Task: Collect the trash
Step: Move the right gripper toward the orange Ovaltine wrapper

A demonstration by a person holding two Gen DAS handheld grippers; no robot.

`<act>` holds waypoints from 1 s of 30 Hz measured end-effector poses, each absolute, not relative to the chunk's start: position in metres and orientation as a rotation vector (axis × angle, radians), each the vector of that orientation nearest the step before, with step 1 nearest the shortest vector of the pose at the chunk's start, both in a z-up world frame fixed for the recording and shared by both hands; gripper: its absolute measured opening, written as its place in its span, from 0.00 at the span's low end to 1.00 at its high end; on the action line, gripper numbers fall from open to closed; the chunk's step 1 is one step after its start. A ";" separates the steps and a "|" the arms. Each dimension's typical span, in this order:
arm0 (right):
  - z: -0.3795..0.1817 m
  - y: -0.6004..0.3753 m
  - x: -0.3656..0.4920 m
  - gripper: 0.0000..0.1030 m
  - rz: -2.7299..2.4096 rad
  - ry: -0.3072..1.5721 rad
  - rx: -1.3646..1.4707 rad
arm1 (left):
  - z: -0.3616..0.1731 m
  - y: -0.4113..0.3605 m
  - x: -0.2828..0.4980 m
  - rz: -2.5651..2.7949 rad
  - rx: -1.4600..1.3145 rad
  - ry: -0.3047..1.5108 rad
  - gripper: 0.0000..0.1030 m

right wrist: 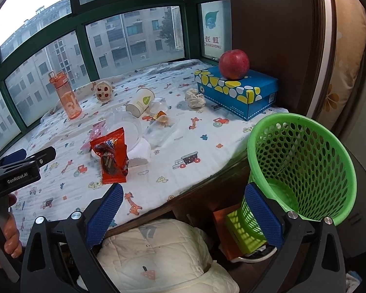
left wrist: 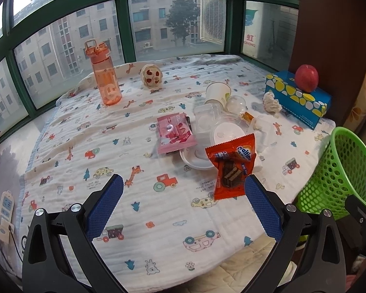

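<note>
A heap of trash lies on the printed cloth: an orange snack wrapper (left wrist: 231,168) (right wrist: 112,156) in front, a pink wrapper (left wrist: 175,131), clear plastic containers (left wrist: 207,117) (right wrist: 158,131), a white lid (left wrist: 200,160), a tipped paper cup (left wrist: 217,94) (right wrist: 140,102) and a crumpled tissue (left wrist: 270,102) (right wrist: 195,99). My left gripper (left wrist: 183,183) hangs open just short of the orange wrapper, which sits by its right finger. My right gripper (right wrist: 183,193) is open and empty over the table's front edge. A green mesh basket (right wrist: 302,166) (left wrist: 334,171) stands tilted beside its right finger.
An orange bottle (left wrist: 105,78) and a small round toy (left wrist: 151,74) stand at the back by the window. A blue tissue box (right wrist: 239,90) with an apple (right wrist: 233,64) on it sits at the right. A white quilted cushion (right wrist: 158,256) lies below the table edge.
</note>
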State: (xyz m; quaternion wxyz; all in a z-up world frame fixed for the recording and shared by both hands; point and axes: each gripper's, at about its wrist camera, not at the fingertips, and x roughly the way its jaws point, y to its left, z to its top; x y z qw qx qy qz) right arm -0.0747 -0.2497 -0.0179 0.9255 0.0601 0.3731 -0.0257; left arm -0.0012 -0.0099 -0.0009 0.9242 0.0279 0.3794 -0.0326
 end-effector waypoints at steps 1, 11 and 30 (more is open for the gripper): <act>-0.018 -0.250 -0.075 0.94 -0.053 0.766 0.125 | -0.001 -0.010 -0.001 -0.068 0.058 0.779 0.95; -0.018 -0.250 -0.074 0.94 -0.051 0.768 0.123 | 0.000 -0.013 0.000 -0.077 0.064 0.781 0.95; -0.024 -0.249 -0.070 0.94 -0.050 0.780 0.126 | -0.001 -0.015 0.002 -0.078 0.063 0.781 0.95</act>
